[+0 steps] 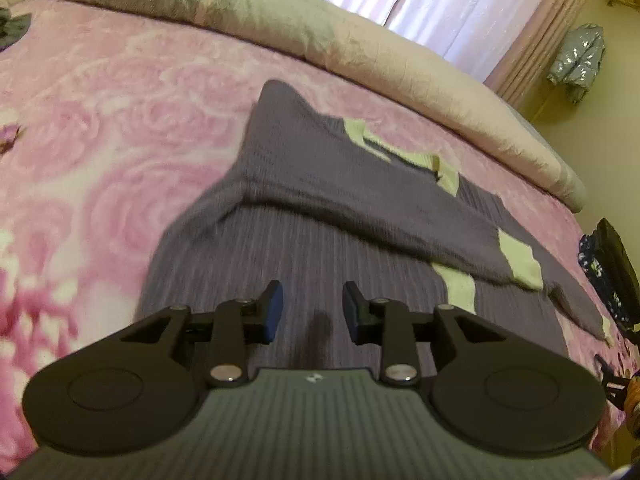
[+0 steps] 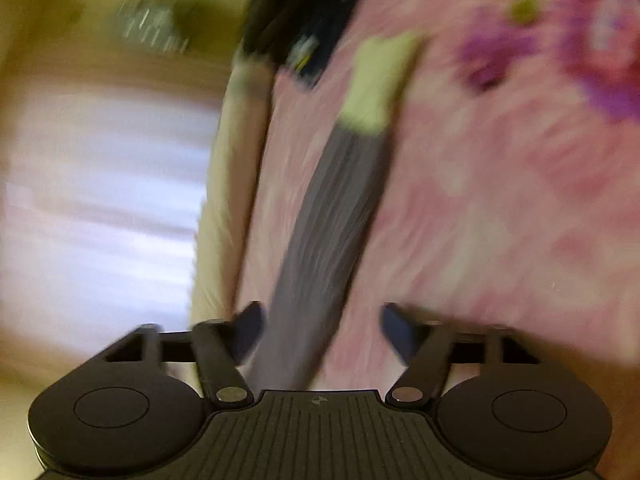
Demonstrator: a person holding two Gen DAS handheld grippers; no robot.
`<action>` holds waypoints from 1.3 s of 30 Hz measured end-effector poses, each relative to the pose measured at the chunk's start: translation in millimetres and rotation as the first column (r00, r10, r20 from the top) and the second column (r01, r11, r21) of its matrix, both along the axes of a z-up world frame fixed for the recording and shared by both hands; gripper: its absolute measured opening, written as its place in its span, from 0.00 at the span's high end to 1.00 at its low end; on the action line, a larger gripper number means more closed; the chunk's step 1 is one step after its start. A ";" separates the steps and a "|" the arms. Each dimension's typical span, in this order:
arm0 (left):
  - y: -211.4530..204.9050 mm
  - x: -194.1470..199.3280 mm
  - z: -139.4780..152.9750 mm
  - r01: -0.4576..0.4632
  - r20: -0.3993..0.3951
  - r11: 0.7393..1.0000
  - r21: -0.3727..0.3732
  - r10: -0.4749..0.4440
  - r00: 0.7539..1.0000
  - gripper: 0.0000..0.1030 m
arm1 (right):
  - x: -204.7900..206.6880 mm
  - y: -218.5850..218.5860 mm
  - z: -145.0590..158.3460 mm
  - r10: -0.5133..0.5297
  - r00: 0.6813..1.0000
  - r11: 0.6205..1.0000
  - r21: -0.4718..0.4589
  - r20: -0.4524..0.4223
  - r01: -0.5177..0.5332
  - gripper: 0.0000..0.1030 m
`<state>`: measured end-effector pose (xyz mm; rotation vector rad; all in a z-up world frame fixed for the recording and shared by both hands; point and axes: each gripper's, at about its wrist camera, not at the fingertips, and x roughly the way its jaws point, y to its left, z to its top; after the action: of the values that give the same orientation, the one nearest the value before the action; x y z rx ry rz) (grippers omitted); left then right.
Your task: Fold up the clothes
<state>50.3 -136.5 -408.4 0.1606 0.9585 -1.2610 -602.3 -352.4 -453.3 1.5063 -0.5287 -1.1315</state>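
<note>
While spread on the pink bedspread (image 1: pixel 100 120), purple sweater (image 1: pixel 300 240) beneath parted left tongs (image 1: pixel 313 312)

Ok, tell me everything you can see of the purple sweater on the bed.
The purple sweater is a ribbed knit with pale yellow-green collar and cuffs. It lies flat on the pink floral blanket, one sleeve folded diagonally across the body. The other sleeve stretches out over the blanket, ending in a yellow-green cuff. The left gripper hovers open over the body; the right gripper, open, straddles the outstretched sleeve. That view is blurred, so contact is unclear.
</note>
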 end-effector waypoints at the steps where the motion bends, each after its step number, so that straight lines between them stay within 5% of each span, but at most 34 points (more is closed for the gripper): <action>1: 0.5 0.3 -0.2 -0.007 -0.001 1.000 0.002 0.007 1.000 0.73 | -9.2 -2.9 -2.9 -0.016 0.999 1.000 0.002 0.030 0.016 0.41; 5: -0.9 6.1 1.1 -0.043 -0.039 0.999 -0.001 0.043 0.998 0.73 | -28.5 -25.7 -3.5 -0.029 0.999 1.000 0.008 0.032 0.028 0.41; 8: -6.2 10.0 1.3 -0.056 -0.054 0.998 -0.005 0.056 0.997 0.73 | -15.8 -50.2 -0.8 0.011 0.999 1.000 0.017 -0.048 -0.011 0.42; 13: -15.0 20.0 -9.0 -0.094 -0.112 0.996 0.006 0.094 0.989 0.73 | -6.4 -72.5 -8.2 0.032 0.992 0.998 0.049 -0.124 -0.027 0.68; 15: -15.2 23.5 -12.9 -0.105 -0.141 0.994 0.002 0.104 0.984 0.73 | -7.5 -79.3 -14.5 0.022 0.995 0.996 0.085 -0.101 -0.013 0.93; 18: -13.7 26.5 -13.6 -0.098 -0.153 0.995 -0.004 0.097 0.983 0.73 | 1.0 -81.7 -4.4 0.050 0.975 0.995 0.099 -0.219 -0.029 0.93; 19: -13.0 27.5 -13.7 -0.095 -0.157 0.995 -0.005 0.094 0.983 0.74 | 14.6 -81.7 13.6 0.077 0.928 0.995 0.091 -0.364 -0.046 0.93; 22: -10.4 30.4 -14.3 -0.098 -0.175 0.995 -0.010 0.095 0.980 0.74 | 88.7 -76.1 69.1 0.088 0.640 0.989 -0.011 -0.763 -0.148 0.93; 25: -6.2 31.3 -14.8 -0.106 -0.187 0.994 -0.014 0.102 0.977 0.74 | 183.5 -45.2 113.4 0.022 0.404 0.916 -0.144 -0.914 -0.374 0.93; 27: -2.5 32.0 -14.1 -0.119 -0.190 0.993 -0.016 0.113 0.975 0.74 | 250.4 -8.9 129.2 -0.026 0.243 0.813 -0.162 -0.970 -0.559 0.92; 30: 5.1 34.9 -12.6 -0.153 -0.188 0.988 -0.015 0.148 0.971 0.74 | 348.4 63.5 121.3 -0.087 -0.016 0.576 -0.037 -0.996 -0.816 0.91; 31: 8.2 36.6 -11.9 -0.163 -0.191 0.987 -0.015 0.157 0.969 0.74 | 375.0 84.5 106.9 -0.076 -0.127 0.506 0.072 -0.989 -0.860 0.82; 32: 11.3 38.3 -11.2 -0.173 -0.194 0.985 -0.014 0.167 0.967 0.74 | 395.2 105.6 88.5 -0.082 -0.221 0.457 0.160 -0.972 -0.875 0.35; 33: 14.5 39.6 -10.3 -0.177 -0.195 0.984 -0.012 0.171 0.966 0.74 | 405.4 124.3 71.6 -0.108 -0.271 0.430 0.200 -0.957 -0.880 0.05; 36: 23.3 40.7 -7.6 -0.171 -0.194 0.985 -0.007 0.166 0.967 0.74 | 409.5 151.6 39.8 -0.091 -0.352 0.379 0.294 -0.932 -0.878 0.05; 39: 26.0 35.1 -7.0 -0.148 -0.236 0.989 -0.015 0.140 0.962 0.72 | 378.9 152.8 37.2 0.032 -0.295 0.423 0.280 -0.955 -0.862 0.05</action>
<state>85.4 -110.5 -415.4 -0.0850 1.1312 -1.1768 -223.4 -199.6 -416.1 -0.1530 0.8358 -0.7579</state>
